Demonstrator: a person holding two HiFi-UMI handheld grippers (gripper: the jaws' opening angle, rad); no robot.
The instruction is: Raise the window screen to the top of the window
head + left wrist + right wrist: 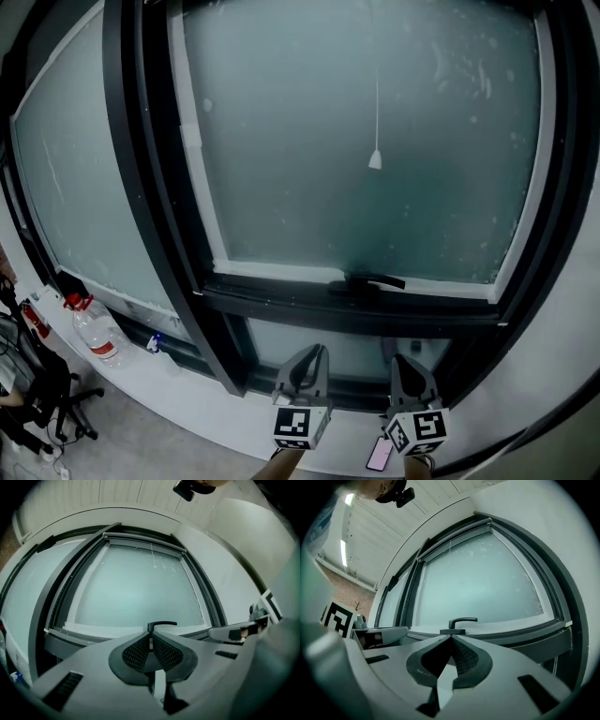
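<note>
1. The left tool [150, 633] and right tool [451, 637] are both pinched together on nothing. They are held low under the handle [375, 280], probably because nothing needs gripping now.
2. The screen [145, 543] looks already gathered at the top of the window [309, 141] (only its cord [375, 160] hangs over the glass), so the task seems done.
3. A red-capped bottle [97, 333] stands on the sill [187, 382], well to the left; its contents cannot be made out.
</note>
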